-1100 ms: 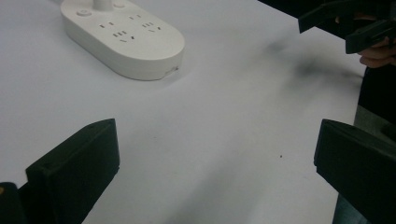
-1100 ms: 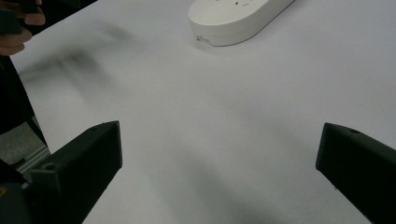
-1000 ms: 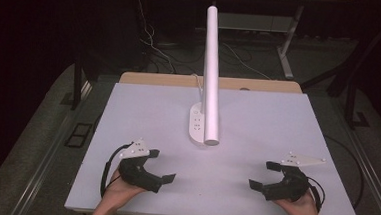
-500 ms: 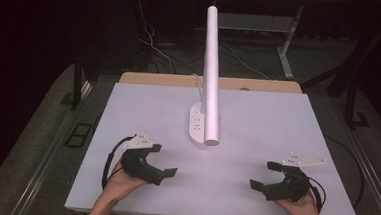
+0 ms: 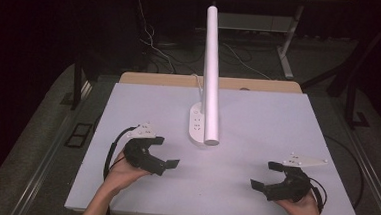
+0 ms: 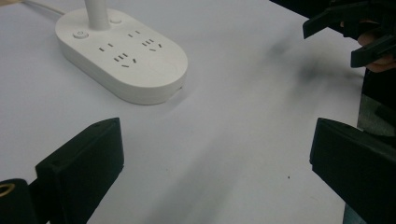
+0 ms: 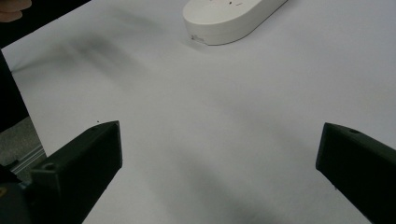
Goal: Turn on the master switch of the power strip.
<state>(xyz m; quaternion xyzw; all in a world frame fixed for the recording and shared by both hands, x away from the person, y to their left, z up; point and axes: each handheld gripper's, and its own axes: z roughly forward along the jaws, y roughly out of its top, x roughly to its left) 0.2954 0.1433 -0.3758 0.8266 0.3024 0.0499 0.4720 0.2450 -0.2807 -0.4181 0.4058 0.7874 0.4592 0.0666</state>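
Near edge first, bottom of the high view: left tongs point(image 5: 168, 156) spread wide, holding nothing, gripped in a hand at lower left. Right tongs point(image 5: 265, 174) at lower right, likewise wide and empty, aimed toward the middle. Bare white surface point(image 5: 257, 121) between the two. Farther up, centre of the frame: white oval power strip base point(image 5: 197, 125) lying flat, sockets up, well apart from both pairs of tongs. Rising from it, a tall white lamp tube point(image 5: 212, 68), with a thin white cord point(image 5: 196, 80) trailing off the far edge. In the left gripper view, same base at upper left point(image 6: 123, 58), button and sockets facing up, nothing touching it – right tongs at upper right point(image 6: 355, 35). In the right gripper view, base at top centre point(image 7: 224, 16).

Risk from here, as a guess: a careless reach clipping the tube high up – tall, narrow-footed, likely to tip. Also possible: smooth rounded base slipping out of a pinch, or the cord snagging and dragging it.
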